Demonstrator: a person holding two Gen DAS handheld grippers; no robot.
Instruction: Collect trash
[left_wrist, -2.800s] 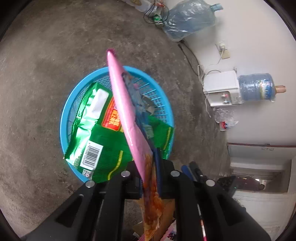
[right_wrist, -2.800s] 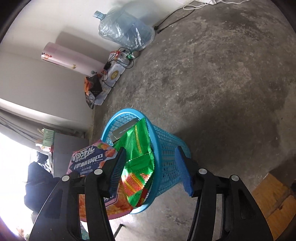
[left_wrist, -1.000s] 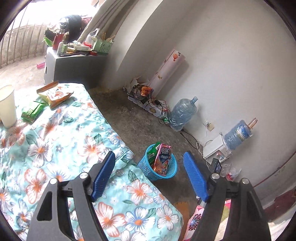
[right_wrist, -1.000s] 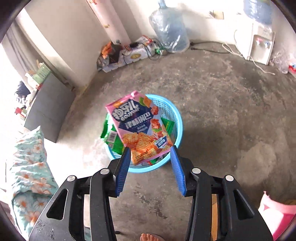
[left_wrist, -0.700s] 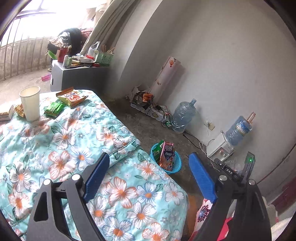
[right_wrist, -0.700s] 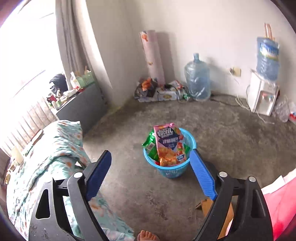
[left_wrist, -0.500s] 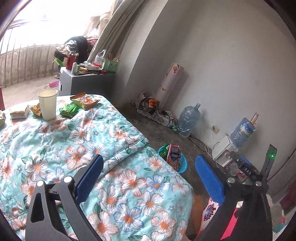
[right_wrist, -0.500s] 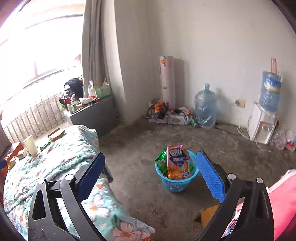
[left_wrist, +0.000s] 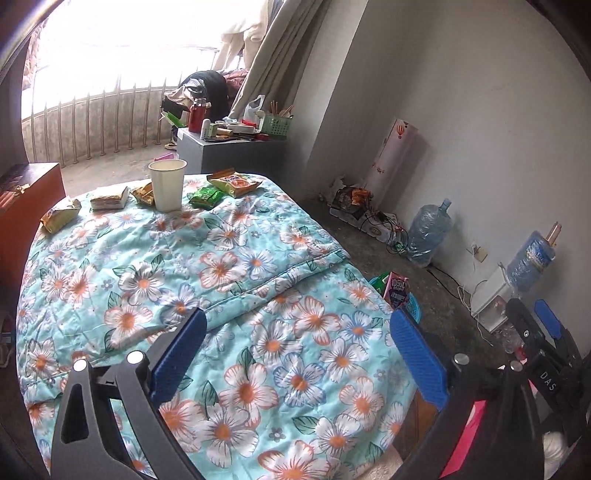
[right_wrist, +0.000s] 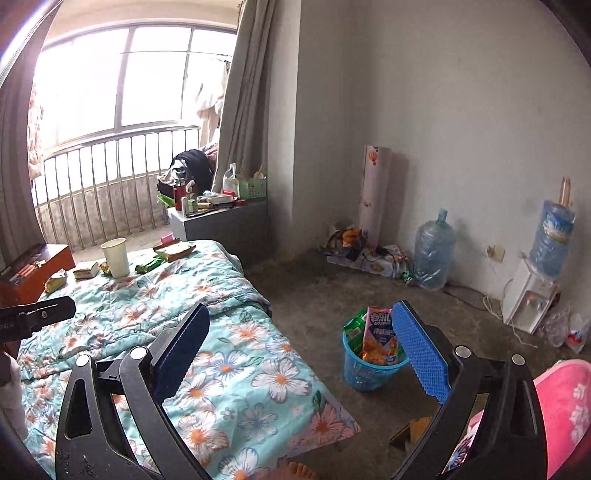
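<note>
- The left tongs (left_wrist: 295, 354) stand spread wide with nothing between their blue ribbed pads (left_wrist: 177, 354); the jaws have just been opening. They hang over the bed's light-blue quilt with orange and white flowers (left_wrist: 229, 258).
- The right tongs (right_wrist: 299, 350) are likewise spread wide and empty, their jaws having just been opening; they are held above the near end of the bed, facing the room.
- The round blue plastic mesh basket (right_wrist: 364, 373) stands on the grey concrete floor (right_wrist: 461, 332), just beside the bed's corner. In the left wrist view only its rim and contents show past the quilt edge.
- A pink snack bag with orange crisps printed on it (right_wrist: 380, 338) stands upright in the basket, with a green crinkled wrapper (right_wrist: 354, 332) behind it, also inside.
- At the far end of the quilt stands a white paper cup (left_wrist: 167, 184), upright.
- Around the cup lie several wrappers: a small green packet (left_wrist: 205, 196), an orange and yellow snack bag (left_wrist: 232, 182), a yellow crumpled packet (left_wrist: 61, 214) and a flat pale packet (left_wrist: 109, 197).
- A grey cabinet (right_wrist: 225, 221) crowded with small items stands beyond the bed, by the curtain.
- Two clear blue water jugs (right_wrist: 434, 254) stand along the wall, one mounted on a white dispenser (right_wrist: 528, 295).
</note>
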